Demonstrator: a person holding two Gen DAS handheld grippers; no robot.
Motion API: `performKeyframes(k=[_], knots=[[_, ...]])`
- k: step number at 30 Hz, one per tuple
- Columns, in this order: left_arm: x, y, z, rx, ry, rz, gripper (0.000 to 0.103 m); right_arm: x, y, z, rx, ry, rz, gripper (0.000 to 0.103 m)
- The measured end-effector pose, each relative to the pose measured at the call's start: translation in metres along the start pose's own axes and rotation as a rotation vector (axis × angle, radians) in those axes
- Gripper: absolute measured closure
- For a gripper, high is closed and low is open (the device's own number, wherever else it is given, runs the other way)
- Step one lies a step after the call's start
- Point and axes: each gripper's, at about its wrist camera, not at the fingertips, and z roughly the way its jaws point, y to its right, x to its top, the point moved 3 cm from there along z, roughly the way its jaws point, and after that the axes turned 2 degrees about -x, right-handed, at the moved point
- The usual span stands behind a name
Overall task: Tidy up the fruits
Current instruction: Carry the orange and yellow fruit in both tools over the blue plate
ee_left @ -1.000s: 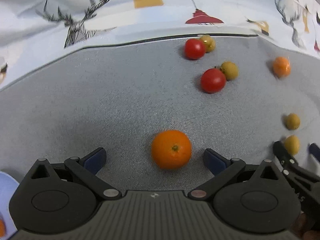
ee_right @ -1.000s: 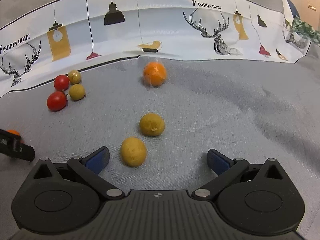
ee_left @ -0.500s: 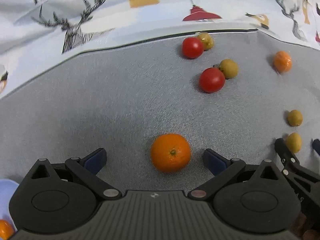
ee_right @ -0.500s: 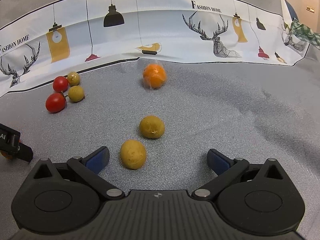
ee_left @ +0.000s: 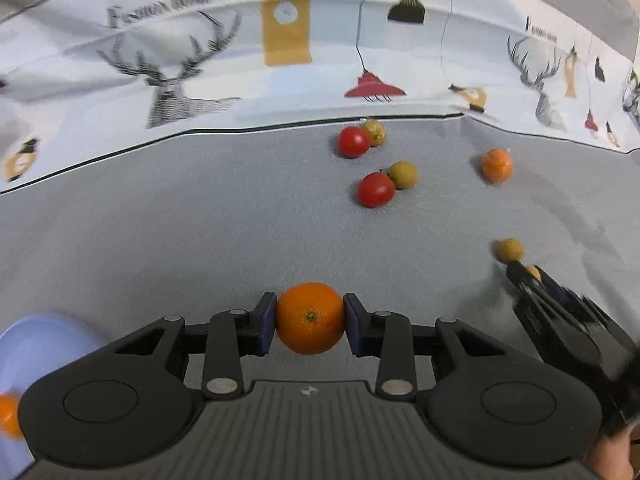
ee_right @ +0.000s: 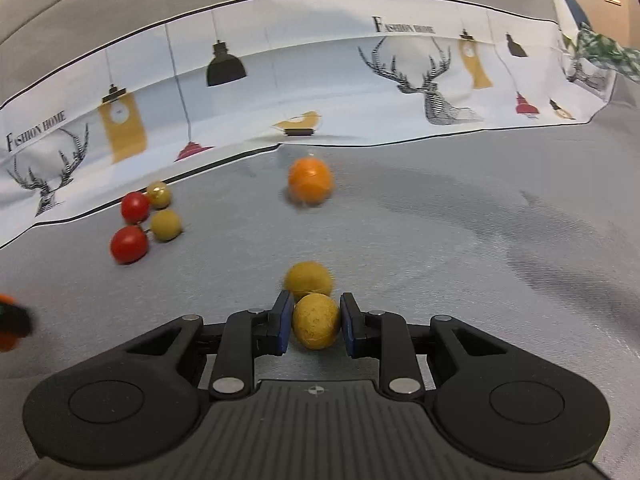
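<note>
Between the left gripper (ee_left: 310,319) pads sits an orange (ee_left: 310,318), where a second ago the jaws stood wide around it; they are closing with both pads now pressing its sides. The right gripper (ee_right: 312,321) has likewise clenched on a yellow-brown fruit (ee_right: 316,320), a twin (ee_right: 308,281) just behind it. Both picks look secured, so carrying to the pale blue bowl (ee_left: 44,340) at lower left likely follows. Farther off on the grey cloth (ee_right: 440,240) lie two tomatoes (ee_right: 130,243), two more yellow-brown fruits and another orange (ee_right: 310,181), before a printed deer-and-lamp backdrop (ee_right: 320,80).
</note>
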Motion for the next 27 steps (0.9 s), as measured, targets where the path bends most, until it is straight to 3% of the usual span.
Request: performKeyframes(k=[5,11,14,22,27], knots=[[-0.031,-0.027,-0.068,0.070,0.030,-0.036,0.064,-0.002,0.001,-0.015,-0.022,0.040,-0.022,0.077],[-0.082,-0.067,-0.150,0.181,0.082,-0.062,0.064,0.004,-0.012,-0.093,-0.002,0.091,-0.073,0.077],[-0.114,-0.083,-0.190,0.214,0.091,-0.089,0.064,-0.001,-0.028,-0.155,0.084,0.128,-0.116,0.077],[-0.201,-0.108,-0.268,0.206,0.097,-0.141,0.064,-0.046,-0.088,-0.326,0.429,0.135,-0.299,0.077],[-0.244,-0.116,-0.296,0.186,0.126,-0.161,0.064,-0.053,-0.119,-0.387,0.566,0.120,-0.361,0.077]])
